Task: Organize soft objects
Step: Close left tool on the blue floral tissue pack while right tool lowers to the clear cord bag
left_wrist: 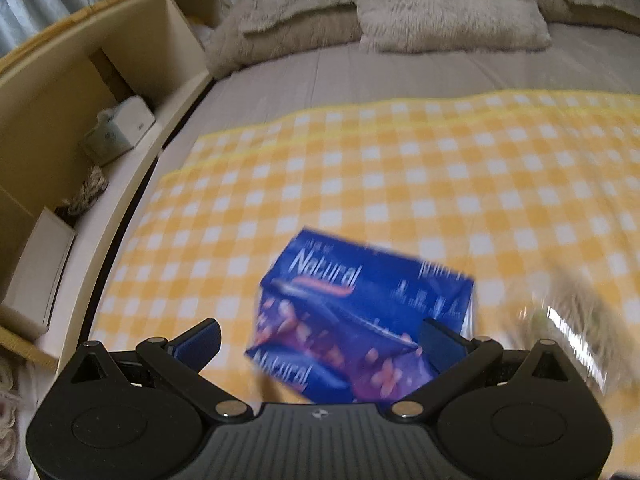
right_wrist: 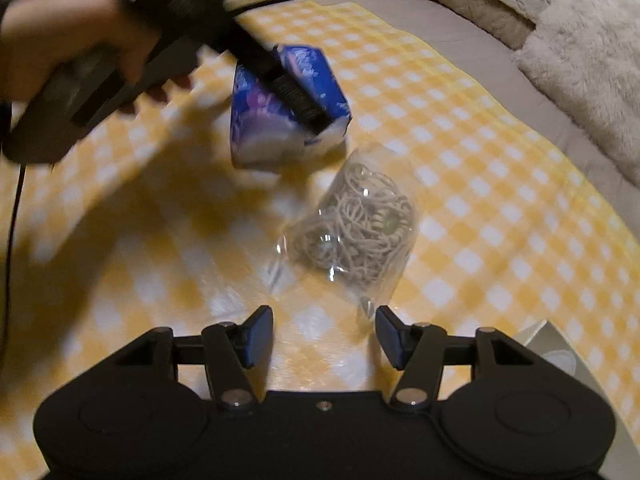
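Left gripper (left_wrist: 320, 336) stands spread around a glossy blue pack (left_wrist: 360, 312) of soft tissues: one dark pad lies against the pack's side, the other stands clear of it. Right gripper (right_wrist: 324, 332) is half spread with nothing pinched; just past its tips, near the pack, lies a crinkly clear bag (right_wrist: 356, 224) of tangled grey cord. Under the pack spreads a smooth yellow-and-white checked cloth (left_wrist: 400, 168). Only the right wrist view shows a hand (right_wrist: 68, 36) on the left tool's grip beside the pack. Only the left wrist view shows the boxy wooden shelf (left_wrist: 60, 92) left of the pack; shaggy beige pillows (left_wrist: 448, 4) lie beyond it.
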`<state>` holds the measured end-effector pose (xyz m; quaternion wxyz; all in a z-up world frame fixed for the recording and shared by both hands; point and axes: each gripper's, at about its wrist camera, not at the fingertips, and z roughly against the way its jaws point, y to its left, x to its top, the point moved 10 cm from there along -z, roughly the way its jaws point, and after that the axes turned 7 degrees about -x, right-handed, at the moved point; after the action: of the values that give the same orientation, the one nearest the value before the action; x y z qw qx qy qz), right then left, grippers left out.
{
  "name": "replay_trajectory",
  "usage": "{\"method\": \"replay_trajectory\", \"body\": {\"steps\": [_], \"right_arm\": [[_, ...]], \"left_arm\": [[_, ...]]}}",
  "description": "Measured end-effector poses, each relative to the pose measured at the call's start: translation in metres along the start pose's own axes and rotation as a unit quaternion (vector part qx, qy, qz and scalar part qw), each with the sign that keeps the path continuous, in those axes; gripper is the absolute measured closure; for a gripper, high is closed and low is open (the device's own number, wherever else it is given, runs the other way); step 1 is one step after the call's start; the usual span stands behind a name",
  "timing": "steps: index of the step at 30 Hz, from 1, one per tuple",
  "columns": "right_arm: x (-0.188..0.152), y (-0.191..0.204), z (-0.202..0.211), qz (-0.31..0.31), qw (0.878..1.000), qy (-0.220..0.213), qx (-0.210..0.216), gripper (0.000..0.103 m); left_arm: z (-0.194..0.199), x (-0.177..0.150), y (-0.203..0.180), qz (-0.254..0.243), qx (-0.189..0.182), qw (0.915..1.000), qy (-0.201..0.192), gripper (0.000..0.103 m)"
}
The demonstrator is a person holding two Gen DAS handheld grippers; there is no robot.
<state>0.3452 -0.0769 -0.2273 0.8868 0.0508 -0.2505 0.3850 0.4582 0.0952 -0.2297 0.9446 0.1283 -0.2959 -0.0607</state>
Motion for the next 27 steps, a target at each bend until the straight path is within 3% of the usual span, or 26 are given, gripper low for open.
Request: {"method": "replay_trajectory", "body": {"steps": [5, 9, 12, 16, 19, 22, 27], "right_arm": [[0.021, -0.024, 0.028, -0.112, 0.991, -0.064, 0.036, 0.026], [0.033, -0.046, 0.025, -0.210, 0.973, -0.092, 0.039, 0.021], [0.040, -0.052, 0.009, -0.253, 0.963, -0.086, 0.036, 0.020], [0.041, -0.051, -0.012, -0.273, 0.959, -0.075, 0.020, 0.019], [0.038, -0.046, -0.028, -0.262, 0.964, -0.055, -0.002, 0.019], [0.033, -0.041, -0.037, -0.245, 0.969, -0.036, -0.021, 0.019], [0.024, -0.043, -0.044, -0.239, 0.970, -0.025, -0.043, 0.018]], "left_arm": [[0.011, -0.019, 0.014, 0.005, -0.014, 0.9996, 0.025, 0.000], [0.024, -0.012, 0.026, 0.058, -0.044, 0.9973, 0.004, 0.000], [0.031, 0.002, 0.031, 0.130, -0.074, 0.9885, -0.024, 0.000], [0.025, 0.018, 0.022, 0.196, -0.107, 0.9738, -0.042, 0.000], [0.011, 0.021, 0.012, 0.210, -0.093, 0.9727, -0.032, 0.000], [-0.002, 0.018, 0.003, 0.202, -0.065, 0.9771, -0.015, 0.000], [-0.011, 0.003, -0.002, 0.121, -0.007, 0.9925, 0.013, 0.000]]}}
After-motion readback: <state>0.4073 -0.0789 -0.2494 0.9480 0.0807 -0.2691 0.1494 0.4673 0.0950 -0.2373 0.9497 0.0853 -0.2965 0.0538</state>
